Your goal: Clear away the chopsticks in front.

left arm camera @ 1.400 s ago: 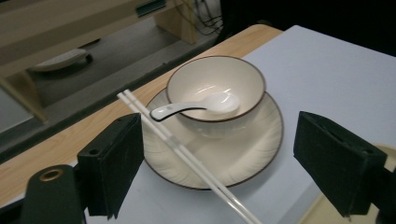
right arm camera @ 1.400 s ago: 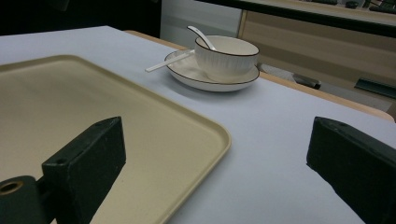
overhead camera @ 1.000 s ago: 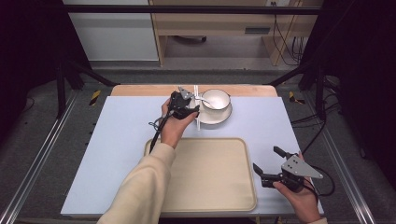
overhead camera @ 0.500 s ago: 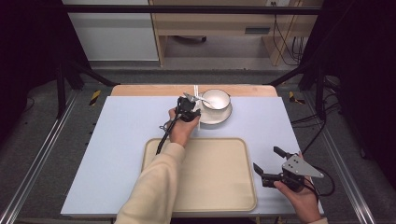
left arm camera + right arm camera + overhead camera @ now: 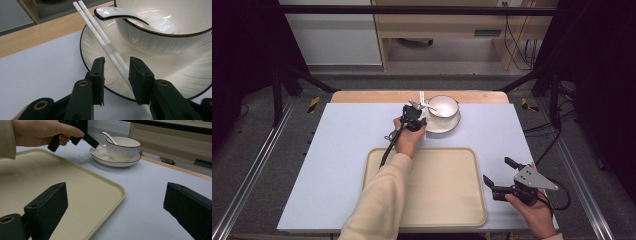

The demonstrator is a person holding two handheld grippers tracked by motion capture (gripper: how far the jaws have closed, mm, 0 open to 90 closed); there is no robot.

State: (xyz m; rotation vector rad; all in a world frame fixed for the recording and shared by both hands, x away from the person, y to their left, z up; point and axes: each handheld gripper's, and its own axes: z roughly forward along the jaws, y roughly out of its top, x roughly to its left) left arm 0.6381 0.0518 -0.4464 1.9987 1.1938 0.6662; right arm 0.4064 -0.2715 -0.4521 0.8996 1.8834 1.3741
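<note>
A pair of white chopsticks (image 5: 100, 37) lies across the left rim of a white plate (image 5: 95, 47). On the plate stands a white bowl (image 5: 162, 42) with a white spoon (image 5: 117, 13) in it. My left gripper (image 5: 117, 61) is low over the rim with the chopsticks between its jaws. The jaws have just been closing; a gap remains beside the left pad, so it is open. In the high view the left gripper (image 5: 418, 109) sits left of the bowl (image 5: 443, 106). My right gripper (image 5: 496, 170) stands open and empty by the tray's right edge.
A beige tray (image 5: 437, 200) lies empty at the front middle of the pale blue mat (image 5: 337, 150), between the plate (image 5: 439, 126) and the person. A wooden strip (image 5: 362, 96) runs along the table's far edge. The left forearm crosses the tray's left side.
My left gripper has sunk toward the plate's left rim and its jaws have narrowed around the chopsticks. The right gripper has kept still.
</note>
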